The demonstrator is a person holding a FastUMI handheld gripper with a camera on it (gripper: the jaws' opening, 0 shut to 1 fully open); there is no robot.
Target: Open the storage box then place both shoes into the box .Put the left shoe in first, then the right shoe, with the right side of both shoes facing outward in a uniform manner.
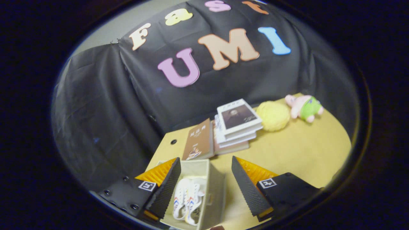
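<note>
The open beige storage box [212, 188] stands on the yellow table below and between my fingers. Inside it lie two white shoes [188, 199] with red and blue stripes, side by side, soles toward the box's left wall. My gripper [206, 183] hovers above the box, open, with nothing between its fingers. The left finger [166, 188] overlaps the box's left edge and the right finger [247, 188] sits to the right of the box over bare table. The box's lid is hidden from me.
A stack of books [236, 124] and a brown book [198, 140] leaning against it lie just beyond the box. Farther right sit a yellow fluffy ball [273, 115] and a pink and green plush toy [303, 108]. The table [303, 153] stretches right of the box.
</note>
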